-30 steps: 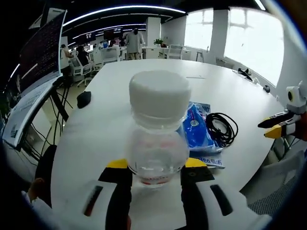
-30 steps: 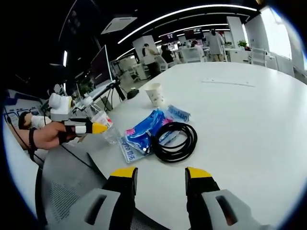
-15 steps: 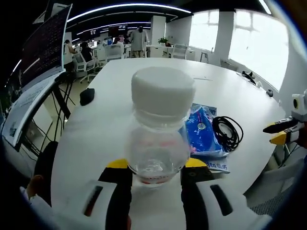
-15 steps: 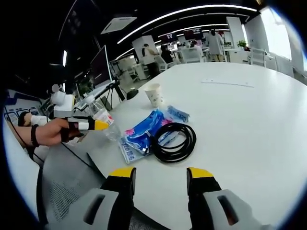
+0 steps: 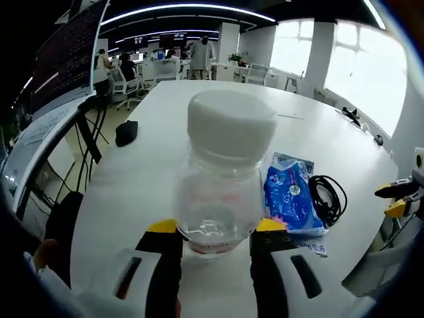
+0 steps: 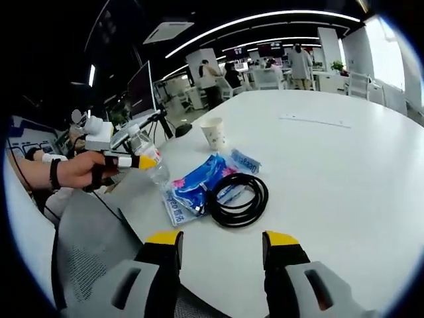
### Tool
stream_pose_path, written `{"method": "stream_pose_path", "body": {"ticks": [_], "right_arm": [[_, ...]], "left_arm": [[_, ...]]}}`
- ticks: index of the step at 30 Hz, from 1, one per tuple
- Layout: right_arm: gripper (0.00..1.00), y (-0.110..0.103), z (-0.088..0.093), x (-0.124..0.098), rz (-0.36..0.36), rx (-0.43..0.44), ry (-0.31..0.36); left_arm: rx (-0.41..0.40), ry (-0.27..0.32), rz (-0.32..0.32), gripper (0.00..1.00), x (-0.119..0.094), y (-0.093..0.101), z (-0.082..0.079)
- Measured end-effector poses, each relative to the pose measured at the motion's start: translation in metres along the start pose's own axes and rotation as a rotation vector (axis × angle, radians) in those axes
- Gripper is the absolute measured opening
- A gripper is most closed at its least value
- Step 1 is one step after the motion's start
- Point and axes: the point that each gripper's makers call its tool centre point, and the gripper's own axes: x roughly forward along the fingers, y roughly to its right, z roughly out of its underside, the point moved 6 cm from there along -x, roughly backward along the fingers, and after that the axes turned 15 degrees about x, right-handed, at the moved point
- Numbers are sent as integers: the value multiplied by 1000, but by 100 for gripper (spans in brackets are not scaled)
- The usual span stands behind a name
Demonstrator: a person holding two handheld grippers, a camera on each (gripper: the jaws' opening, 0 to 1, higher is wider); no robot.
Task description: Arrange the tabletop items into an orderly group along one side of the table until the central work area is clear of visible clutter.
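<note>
The left gripper view looked from low over the near edge of the white table (image 5: 165, 132), along its length toward the windows, with a clear bottle (image 5: 222, 185) pressed very close against the lens. The right gripper view sat farther back, off the table's (image 6: 331, 172) edge, facing across it toward the office desks. Both views shared the blue packet (image 5: 289, 202) (image 6: 199, 182) and the coiled black cable (image 5: 329, 197) (image 6: 237, 199).

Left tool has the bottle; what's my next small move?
Probably set the clear bottle, gripped in the left tool, down beside the blue packet and black cable coil. Those lie grouped near the table edge, with the paper cup behind them.
</note>
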Motion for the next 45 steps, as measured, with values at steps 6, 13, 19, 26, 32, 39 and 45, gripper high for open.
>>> {"method": "stream_pose_path", "body": {"ticks": [6,13,19,26,32,39,45], "right_arm": [[54,-2,-1,0,-8,-14,-12],[59,-2,-4,1,-7,-47,-26],[63,-1,-5,2,-2,-81,-50],[72,-2,-4,4,0,-117,-82],[74,2,-3,3,12,-120,-95],[74,7,-2,0,24,-102,-100],[74,11,-4,0,30,-88,-93]], "left_arm": [[-37,-18,12,40,13,-9,-3],[-39,-51,10,40,25,-14,-7],[-37,-56,14,40,35,-21,-14],[-45,-58,20,40,49,-29,-25],[-60,-63,19,40,62,-34,-36],[-62,-65,13,40,80,-40,-48],[-81,-63,10,40,91,-43,-57]]}}
